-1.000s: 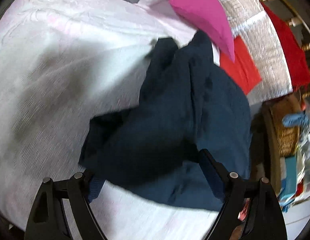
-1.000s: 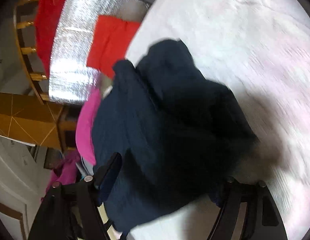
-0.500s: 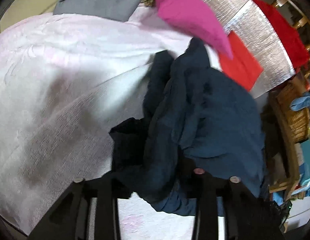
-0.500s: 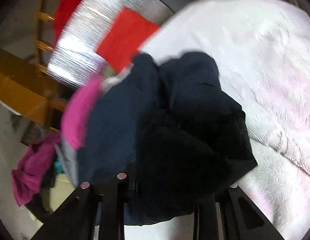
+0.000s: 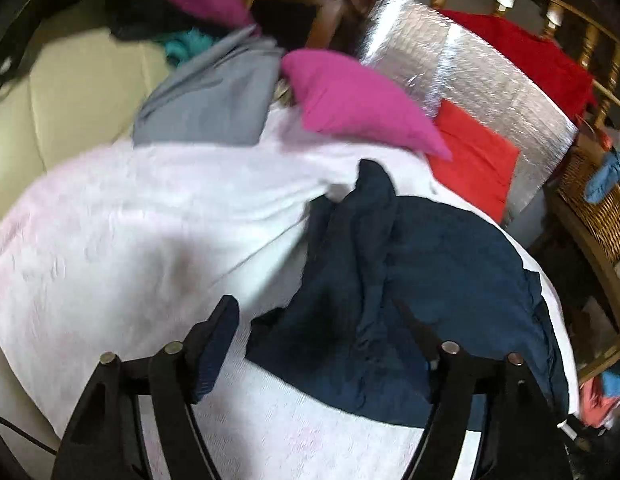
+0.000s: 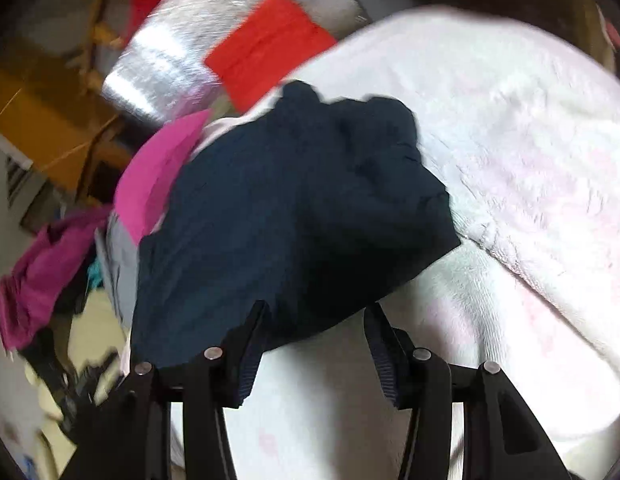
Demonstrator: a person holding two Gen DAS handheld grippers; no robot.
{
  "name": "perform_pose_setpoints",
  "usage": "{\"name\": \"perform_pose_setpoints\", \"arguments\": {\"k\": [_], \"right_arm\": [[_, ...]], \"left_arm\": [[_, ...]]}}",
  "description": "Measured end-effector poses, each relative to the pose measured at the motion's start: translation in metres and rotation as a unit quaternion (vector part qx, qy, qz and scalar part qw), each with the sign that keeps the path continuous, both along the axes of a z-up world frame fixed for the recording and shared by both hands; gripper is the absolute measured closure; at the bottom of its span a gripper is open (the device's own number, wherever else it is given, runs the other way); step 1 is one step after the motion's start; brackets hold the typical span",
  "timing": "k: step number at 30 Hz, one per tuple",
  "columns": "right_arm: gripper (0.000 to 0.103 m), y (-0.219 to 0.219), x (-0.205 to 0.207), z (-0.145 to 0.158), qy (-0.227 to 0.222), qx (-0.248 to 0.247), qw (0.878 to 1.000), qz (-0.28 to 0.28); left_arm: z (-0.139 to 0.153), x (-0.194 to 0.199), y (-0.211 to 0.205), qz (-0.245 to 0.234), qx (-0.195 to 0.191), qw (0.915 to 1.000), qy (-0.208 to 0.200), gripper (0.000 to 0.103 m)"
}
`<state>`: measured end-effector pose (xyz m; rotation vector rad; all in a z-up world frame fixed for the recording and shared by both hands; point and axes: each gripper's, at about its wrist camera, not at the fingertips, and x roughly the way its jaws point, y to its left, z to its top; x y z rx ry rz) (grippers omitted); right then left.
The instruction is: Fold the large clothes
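Matt navy cloth garment on a fuzzy white blanket — crinkled, shiny foil sheet behind.

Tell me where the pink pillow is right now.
In the left wrist view the pink pillow lies at the far edge of the white blanket, between the grey garment and the red cloth.

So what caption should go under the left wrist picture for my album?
Open left gripper, jaws opening, above a crumpled navy blue garment on a fluffy white blanket.
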<state>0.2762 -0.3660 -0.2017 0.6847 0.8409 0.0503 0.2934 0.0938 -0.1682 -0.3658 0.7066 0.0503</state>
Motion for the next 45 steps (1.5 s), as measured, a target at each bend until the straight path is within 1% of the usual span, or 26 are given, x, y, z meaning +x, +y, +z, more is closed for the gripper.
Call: {"name": "perform_pose_setpoints", "arguments": {"k": [2, 4, 5, 6, 7, 8, 9, 10, 11, 13, 14, 16, 18, 20, 24, 26, 29, 31, 33, 34, 37, 39, 40, 42, 45], "right_arm": [[0.051, 0.012, 0.003, 0.014, -0.031, -0.033, 0.999, 0.007], [0.051, 0.020, 0.012, 0.019, -0.040, -0.069, 0.997, 0.012], [0.051, 0.023, 0.019, 0.018, -0.038, -0.082, 0.996, 0.012], [0.051, 0.024, 0.028, 0.013, -0.032, -0.085, 0.996, 0.010], [0.051, 0.024, 0.038, 0.005, -0.017, -0.086, 0.996, 0.006], [0.051, 0.023, 0.047, -0.004, 0.003, -0.092, 0.996, 0.002], [0.051, 0.022, 0.060, -0.019, 0.034, -0.095, 0.995, 0.001], [0.050, 0.016, 0.059, -0.031, 0.049, -0.089, 0.995, 0.006], [0.050, 0.016, 0.062, -0.034, 0.054, -0.089, 0.995, 0.006], [0.045, 0.020, 0.060, -0.028, 0.044, -0.098, 0.994, 0.009], [0.043, 0.022, 0.055, -0.026, 0.038, -0.103, 0.994, 0.009], [0.043, 0.027, 0.044, -0.017, 0.031, -0.127, 0.991, 0.004], [0.043, 0.032, 0.030, -0.006, 0.015, -0.141, 0.990, 0.010], [0.042, 0.039, 0.013, 0.011, -0.006, -0.157, 0.987, 0.011], [0.027, 0.055, -0.026, 0.056, -0.060, -0.193, 0.979, 0.014], [0.027, 0.063, -0.042, 0.076, -0.074, -0.210, 0.975, 0.019], [0.027, 0.076, -0.072, 0.108, -0.096, -0.227, 0.969, 0.022], [0.023, 0.083, -0.091, 0.130, -0.111, -0.234, 0.965, 0.024], [0.020, 0.088, -0.117, 0.147, -0.121, -0.244, 0.962, 0.023], [0.020, 0.091, -0.128, 0.157, -0.127, -0.248, 0.960, 0.023], [0.016, 0.095, -0.159, 0.183, -0.144, -0.260, 0.954, 0.019], [0.014, 0.096, -0.182, 0.199, -0.165, -0.257, 0.952, 0.015], [0.013, 0.097, -0.194, 0.209, -0.174, -0.258, 0.950, 0.012], [0.006, 0.100, -0.214, 0.223, -0.194, -0.262, 0.946, 0.009], [0.005, 0.104, -0.238, 0.242, -0.218, -0.267, 0.939, 0.006]], "left_arm": [[-0.005, 0.006, -0.015, -0.019, 0.022, 0.9995, 0.012, 0.024], [-0.012, 0.010, -0.028, -0.040, 0.043, 0.9976, 0.036, 0.024], [-0.017, 0.014, -0.035, -0.049, 0.057, 0.9959, 0.049, 0.022], [-0.027, 0.021, -0.045, -0.058, 0.086, 0.9917, 0.077, 0.020], [-0.031, 0.025, -0.049, -0.062, 0.103, 0.9882, 0.095, 0.018], [-0.042, 0.028, -0.055, -0.067, 0.124, 0.9832, 0.116, 0.017], [-0.047, 0.028, -0.059, -0.066, 0.135, 0.9820, 0.115, 0.017], [-0.046, 0.028, -0.060, -0.063, 0.140, 0.9820, 0.111, 0.016], [-0.044, 0.026, -0.061, -0.062, 0.146, 0.9816, 0.107, 0.016], [-0.040, 0.019, -0.061, -0.061, 0.146, 0.9816, 0.106, 0.016], [-0.034, 0.010, -0.060, -0.059, 0.144, 0.9830, 0.096, 0.016], [-0.022, -0.002, -0.060, -0.061, 0.140, 0.9853, 0.077, 0.016], [-0.005, -0.023, -0.065, -0.068, 0.146, 0.9855, 0.053, 0.016], [0.011, -0.046, -0.073, -0.067, 0.163, 0.9838, 0.031, 0.016], [0.043, -0.086, -0.085, -0.074, 0.194, 0.9782, 0.010, 0.015], [0.061, -0.098, -0.087, -0.069, 0.207, 0.9759, -0.002, 0.015], [0.092, -0.118, -0.087, -0.053, 0.223, 0.9727, -0.036, 0.015], [0.119, -0.141, -0.086, -0.047, 0.222, 0.9717, -0.066, 0.014], [0.140, -0.156, -0.084, -0.043, 0.214, 0.9721, -0.087, 0.011], [0.155, -0.172, -0.081, -0.037, 0.207, 0.9720, -0.105, 0.008], [0.186, -0.211, -0.074, -0.032, 0.189, 0.9690, -0.155, 0.003], [0.204, -0.236, -0.071, -0.027, 0.181, 0.9659, -0.183, 0.002], [0.211, -0.246, -0.070, -0.021, 0.182, 0.9644, -0.190, 0.001], [0.224, -0.259, -0.071, -0.011, 0.194, 0.9617, -0.193, 0.000], [0.241, -0.280, -0.076, -0.001, 0.213, 0.9536, -0.212, 0.000]]}}
